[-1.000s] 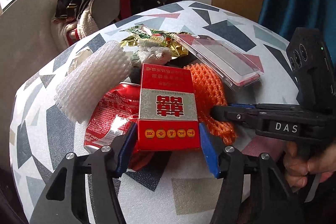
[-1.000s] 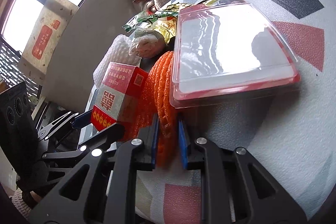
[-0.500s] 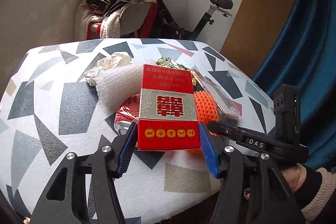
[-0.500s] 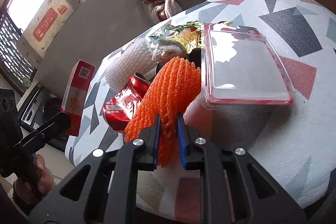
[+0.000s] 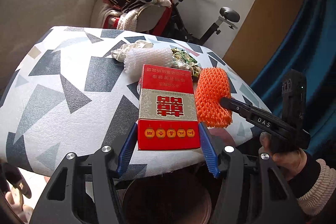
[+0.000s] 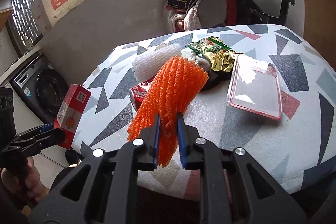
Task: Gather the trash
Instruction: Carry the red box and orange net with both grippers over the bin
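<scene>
Gripped between the blue fingers of the left gripper point(image 5: 168, 141), a red box point(image 5: 168, 110) with a grey band and a row of gold lanterns is held above the near edge of the tabletop point(image 5: 63, 98). An orange foam net point(image 6: 170, 89), ribbed and soft, is pinched by the nearly closed fingers of the right gripper point(image 6: 169, 138) and held off the tabletop. A crushed red can point(image 6: 138, 93) is largely hidden behind the net. Red characters on the box are seen upside down; "DAS" is read on the right gripper's side.
</scene>
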Available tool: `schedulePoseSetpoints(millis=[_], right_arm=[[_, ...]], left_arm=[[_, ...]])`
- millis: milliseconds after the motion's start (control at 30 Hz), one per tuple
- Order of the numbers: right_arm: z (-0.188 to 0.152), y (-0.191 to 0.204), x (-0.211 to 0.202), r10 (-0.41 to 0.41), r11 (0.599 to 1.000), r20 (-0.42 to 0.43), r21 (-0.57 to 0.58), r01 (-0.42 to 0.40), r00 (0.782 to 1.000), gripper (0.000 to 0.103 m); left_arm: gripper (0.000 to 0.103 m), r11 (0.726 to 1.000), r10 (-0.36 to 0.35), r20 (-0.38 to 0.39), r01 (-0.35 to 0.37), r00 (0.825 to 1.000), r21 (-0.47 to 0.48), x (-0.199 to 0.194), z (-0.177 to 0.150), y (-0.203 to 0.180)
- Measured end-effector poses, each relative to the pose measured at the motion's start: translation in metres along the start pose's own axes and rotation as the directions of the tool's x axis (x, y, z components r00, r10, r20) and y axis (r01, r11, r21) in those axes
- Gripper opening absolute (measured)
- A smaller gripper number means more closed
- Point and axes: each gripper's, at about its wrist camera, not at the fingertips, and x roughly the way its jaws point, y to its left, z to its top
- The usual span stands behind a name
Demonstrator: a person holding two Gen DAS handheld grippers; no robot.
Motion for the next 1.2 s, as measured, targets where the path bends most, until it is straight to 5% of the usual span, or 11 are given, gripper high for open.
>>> schedulePoseSetpoints(millis=[667,1100,1200], right_arm=[[-0.067,0.013,-0.041,-0.015,0.997,-0.017,-0.072,0.014,1.0,0.018],[-0.082,0.013,-0.04,-0.015,0.996,-0.045,-0.084,0.012,0.999,0.018],[-0.087,0.013,-0.039,-0.014,0.996,-0.055,-0.089,0.009,0.998,0.018]], left_arm=[[0.057,1.0,0.014,-0.131,-0.012,0.991,0.016,0.002,-0.084,-0.008],[0.057,1.0,0.017,-0.17,-0.015,0.985,0.01,0.011,-0.094,-0.007],[0.069,1.0,0.001,-0.164,-0.001,0.987,0.002,0.008,-0.093,-0.006]])
